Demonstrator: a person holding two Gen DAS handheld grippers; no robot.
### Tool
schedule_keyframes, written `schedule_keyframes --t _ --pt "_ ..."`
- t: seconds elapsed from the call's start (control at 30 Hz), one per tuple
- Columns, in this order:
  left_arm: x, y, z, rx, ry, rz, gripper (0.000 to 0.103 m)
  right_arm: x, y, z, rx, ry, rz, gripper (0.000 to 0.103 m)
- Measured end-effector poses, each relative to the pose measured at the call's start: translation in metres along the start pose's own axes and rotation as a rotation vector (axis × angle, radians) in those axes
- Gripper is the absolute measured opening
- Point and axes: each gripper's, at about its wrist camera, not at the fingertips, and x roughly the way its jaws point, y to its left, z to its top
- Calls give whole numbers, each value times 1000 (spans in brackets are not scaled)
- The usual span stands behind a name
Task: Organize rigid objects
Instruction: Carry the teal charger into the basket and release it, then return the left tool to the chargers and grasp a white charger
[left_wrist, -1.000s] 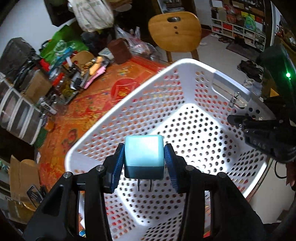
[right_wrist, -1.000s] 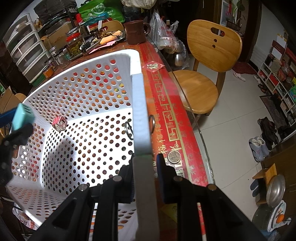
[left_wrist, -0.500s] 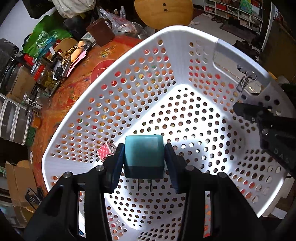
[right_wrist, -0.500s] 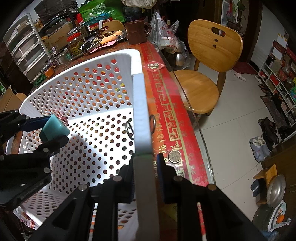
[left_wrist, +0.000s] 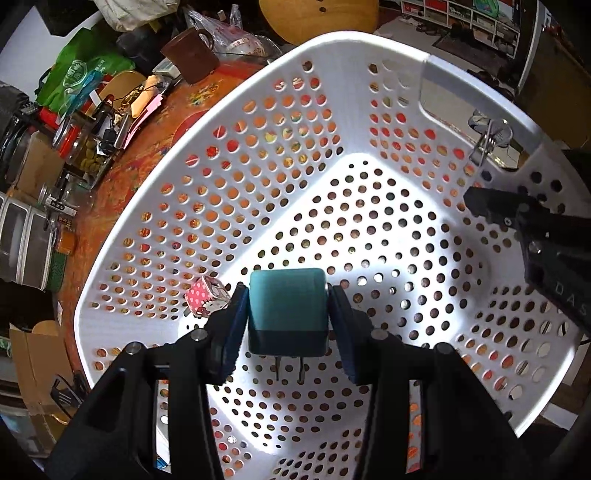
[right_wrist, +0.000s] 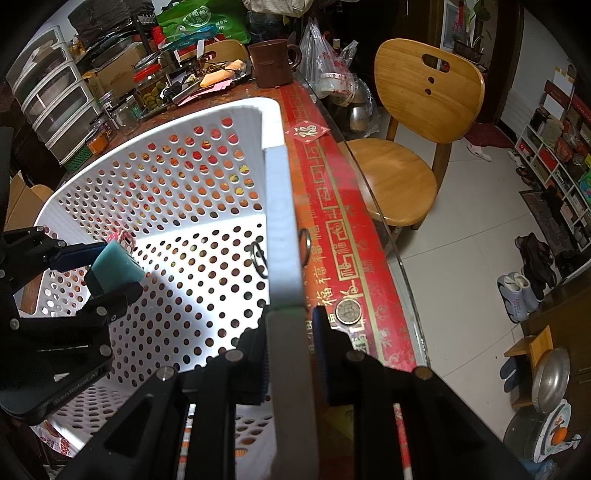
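A teal plug charger (left_wrist: 288, 306) with two metal prongs sits between the blue pads of my left gripper (left_wrist: 287, 295), low inside the white perforated basket (left_wrist: 332, 48). The jaws are opening: a thin gap shows at the right pad, while the left pad looks close against the charger. A pink dotted cube (left_wrist: 205, 299) lies on the basket floor just left of it. From the right wrist view, the charger (right_wrist: 116, 267) hovers over the basket floor. My right gripper (right_wrist: 290, 325) is shut on the basket's rim (right_wrist: 280, 221) at the handle side.
The basket stands on a red patterned table (right_wrist: 332, 229) with a glass edge. A brown mug (right_wrist: 273, 62), jars and plastic drawers (right_wrist: 55, 99) crowd the far side. A wooden chair (right_wrist: 413, 122) stands right of the table. A coin (right_wrist: 349, 310) lies beside the basket.
My left gripper came down from above the rim into the basket with the charger, and a slight gap now shows at its right pad. The right gripper and basket stayed put.
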Motion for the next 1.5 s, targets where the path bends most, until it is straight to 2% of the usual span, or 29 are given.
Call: schedule_keyframes --t 0.03,0.1,0.37,0.63,0.73,0.8,0.93,1.07,1.23,1.37,1.5 --pt "-2 1 0 -1 -8 5 58 0 0 0 -1 0 0 19" --pt "-7 3 0 -5 -28 6 78 0 -1 -1 -1 0 0 19" --pt "-34 13 -16 11 -97 94 102 0 0 -3 -2 0 -5 19" --pt "-94 53 -53 -94 -204 104 102 0 0 -3 -3 0 -9 19" --pt "-129 82 -83 -161 -259 127 102 -1 0 -3 -4 0 -10 19" --pt "-151 105 -107 -213 -287 173 102 -1 0 -3 -7 0 -14 19" --pt "-168 150 -155 -308 -290 236 102 -1 -1 -3 -6 1 -16 19" --pt "-138 197 -201 -430 -215 235 102 -2 -1 -3 -2 -1 -15 19" --pt "-59 235 -232 -529 -79 150 102 -2 -1 -3 -7 0 -17 19" --pt "-6 268 -248 -648 -13 37 102 -2 -1 -4 -5 1 -13 19" --pt "34 279 -259 -691 45 -40 102 -3 -2 -5 -3 0 -13 19"
